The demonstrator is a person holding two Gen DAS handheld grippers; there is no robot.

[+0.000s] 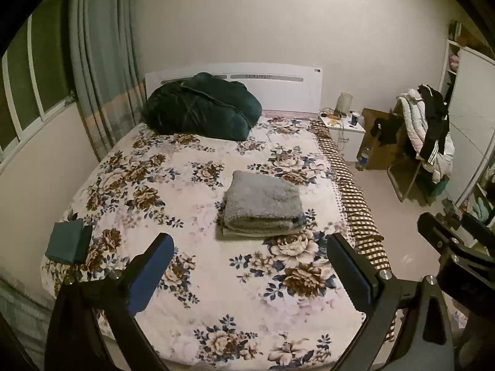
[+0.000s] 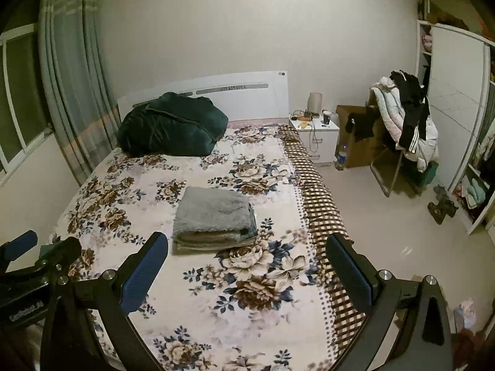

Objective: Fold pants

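Both hand-held grippers spread wide and empty above near end of bed: left hand-held gripper (image 1: 249, 273), right hand-held gripper (image 2: 247, 273). Folded grey fluffy fleece pants (image 1: 263, 205) (image 2: 213, 216) lie in a neat stack on the floral-print bedspread (image 1: 191, 191) (image 2: 269, 281), mid-bed, well apart from both. Dark green bundled duvet (image 1: 202, 106) far left by white headboard (image 1: 278, 88); small dark green box (image 1: 68, 241) near left edge.

Both wrist views — seemingly bed-foot, headboard-facing
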